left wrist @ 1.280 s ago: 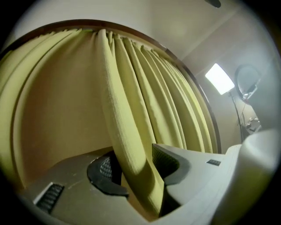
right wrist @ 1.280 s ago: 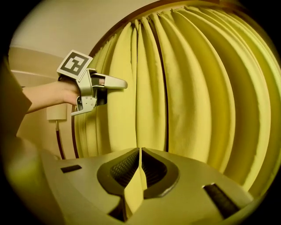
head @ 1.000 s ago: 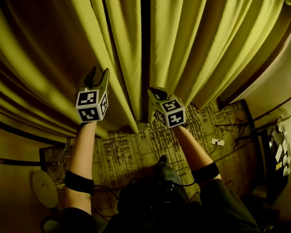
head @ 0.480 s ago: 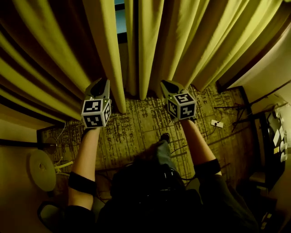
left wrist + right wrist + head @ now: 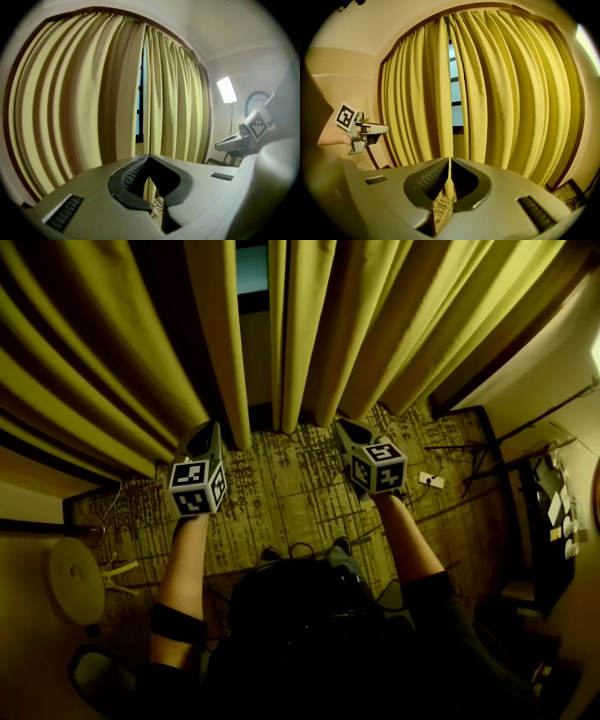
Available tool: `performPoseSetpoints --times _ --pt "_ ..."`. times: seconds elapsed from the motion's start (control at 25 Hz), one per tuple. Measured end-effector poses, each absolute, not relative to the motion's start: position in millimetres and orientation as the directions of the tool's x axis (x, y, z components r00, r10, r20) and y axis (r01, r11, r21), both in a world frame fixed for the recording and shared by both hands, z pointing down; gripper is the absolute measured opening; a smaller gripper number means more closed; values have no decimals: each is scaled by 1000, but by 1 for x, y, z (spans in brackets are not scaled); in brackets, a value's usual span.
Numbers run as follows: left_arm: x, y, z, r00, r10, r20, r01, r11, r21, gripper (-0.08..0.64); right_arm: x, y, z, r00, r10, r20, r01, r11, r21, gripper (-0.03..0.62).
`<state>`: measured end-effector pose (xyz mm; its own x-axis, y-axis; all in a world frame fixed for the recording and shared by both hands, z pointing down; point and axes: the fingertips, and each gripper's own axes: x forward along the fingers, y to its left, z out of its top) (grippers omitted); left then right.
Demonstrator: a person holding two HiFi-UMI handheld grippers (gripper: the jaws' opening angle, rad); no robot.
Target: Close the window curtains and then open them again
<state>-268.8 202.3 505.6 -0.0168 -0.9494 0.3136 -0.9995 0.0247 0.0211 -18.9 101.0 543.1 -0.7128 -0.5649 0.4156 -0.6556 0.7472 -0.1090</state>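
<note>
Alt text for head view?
Yellow curtains hang almost closed, a narrow gap showing the window. Before them the left gripper, jaws just closed on nothing, and the right gripper, also shut, are held over patterned carpet.

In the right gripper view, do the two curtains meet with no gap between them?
No, a strip of window shows between the left curtain and the right curtain.

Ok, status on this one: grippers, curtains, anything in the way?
Left gripper shut, empty; right gripper shut, empty. Both short of the curtains. Curtains nearly together, thin strip of window showing. Nothing seen in the way.
</note>
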Motion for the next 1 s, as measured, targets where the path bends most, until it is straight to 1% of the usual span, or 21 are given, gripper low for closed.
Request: performPoseSetpoints --times 0.16,0.32,0.68,1.0 --pt "-256 209 514 -51 -946 321 -997 69 44 0 3 100 550 -722 -550 419 -645 754 -122 26" --pt "-228 216 523 -83 -935 344 -994 102 37 0 32 95 557 -740 -529 415 -629 764 -148 6" --pt "-165 215 537 -112 -914 391 -993 120 -3 0 87 83 568 -768 -487 416 -592 788 -168 3" --pt "-143 211 536 -108 -918 382 -993 120 8 0 100 82 567 -770 -480 421 -580 802 -145 3"
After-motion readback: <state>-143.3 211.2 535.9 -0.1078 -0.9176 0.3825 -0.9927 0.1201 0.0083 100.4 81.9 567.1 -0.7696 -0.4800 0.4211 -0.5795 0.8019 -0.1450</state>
